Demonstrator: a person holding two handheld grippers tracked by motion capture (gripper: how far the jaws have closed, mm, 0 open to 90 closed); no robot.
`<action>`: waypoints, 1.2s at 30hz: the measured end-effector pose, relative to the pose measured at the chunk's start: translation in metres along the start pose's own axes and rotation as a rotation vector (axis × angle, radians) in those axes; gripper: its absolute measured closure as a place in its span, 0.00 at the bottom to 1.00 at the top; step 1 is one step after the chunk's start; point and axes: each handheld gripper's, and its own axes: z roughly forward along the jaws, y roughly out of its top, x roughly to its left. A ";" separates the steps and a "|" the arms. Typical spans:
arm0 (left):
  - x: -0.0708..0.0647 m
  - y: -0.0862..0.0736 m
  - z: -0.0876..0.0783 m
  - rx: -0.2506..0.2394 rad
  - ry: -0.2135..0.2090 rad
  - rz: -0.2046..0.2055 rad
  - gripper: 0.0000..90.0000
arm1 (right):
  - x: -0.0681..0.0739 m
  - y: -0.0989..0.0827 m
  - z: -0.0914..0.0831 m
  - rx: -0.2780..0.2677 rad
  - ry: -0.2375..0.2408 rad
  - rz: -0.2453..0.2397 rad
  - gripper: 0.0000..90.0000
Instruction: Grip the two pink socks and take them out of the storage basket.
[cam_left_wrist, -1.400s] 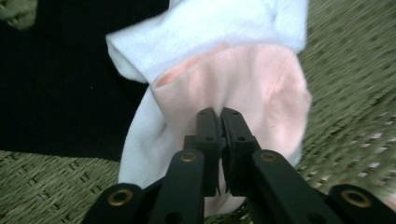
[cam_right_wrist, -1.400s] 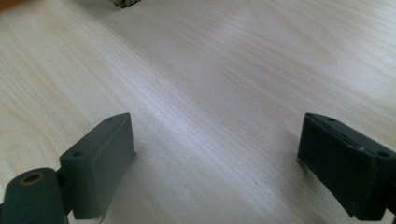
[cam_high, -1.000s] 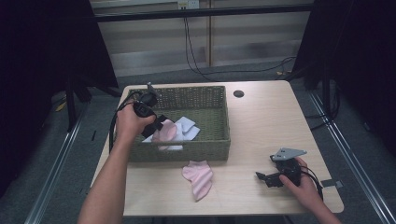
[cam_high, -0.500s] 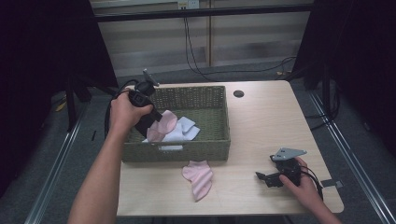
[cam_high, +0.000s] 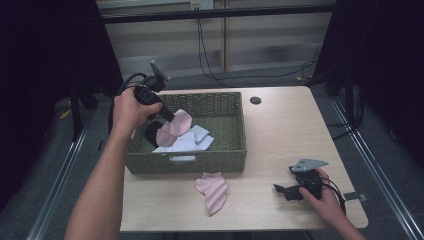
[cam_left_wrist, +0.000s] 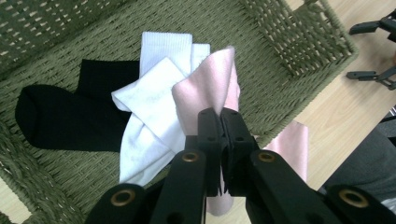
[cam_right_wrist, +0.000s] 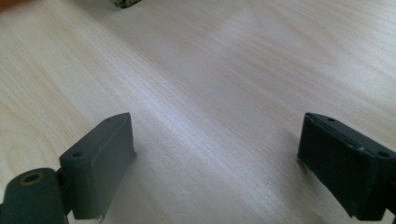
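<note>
Left tool (cam_left_wrist: 219, 122) clamps a pink sock (cam_left_wrist: 210, 88), its lower end hidden behind the jaws.

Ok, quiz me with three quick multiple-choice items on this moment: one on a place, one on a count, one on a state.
1. Where does the loose pink sock lie?
A. on the pale wooden table, in front of the green woven basket
B. inside that basket
C. on the floor

2. How many pink socks show in the high view?
A. one
B. two
C. three

3. How do the left gripper jaws stand?
A. wide open
B. shut on nothing
C. shut on a pink sock

Key: 1 A, it lies flat on bare wood before the basket wall. 2 B, one hangs over the basket, one lies on the table. 3 C, pink fabric is pinched between the jaws.
</note>
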 end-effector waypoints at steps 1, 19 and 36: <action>-0.002 0.001 -0.002 -0.007 -0.002 -0.001 0.97 | 0.000 0.000 0.000 0.001 0.000 0.001 0.11; -0.022 0.001 -0.025 -0.025 -0.032 0.023 0.97 | 0.000 0.000 0.001 -0.001 0.002 -0.001 0.11; -0.040 -0.003 -0.021 0.023 -0.044 0.081 0.97 | 0.001 0.001 0.001 0.002 0.002 0.008 0.11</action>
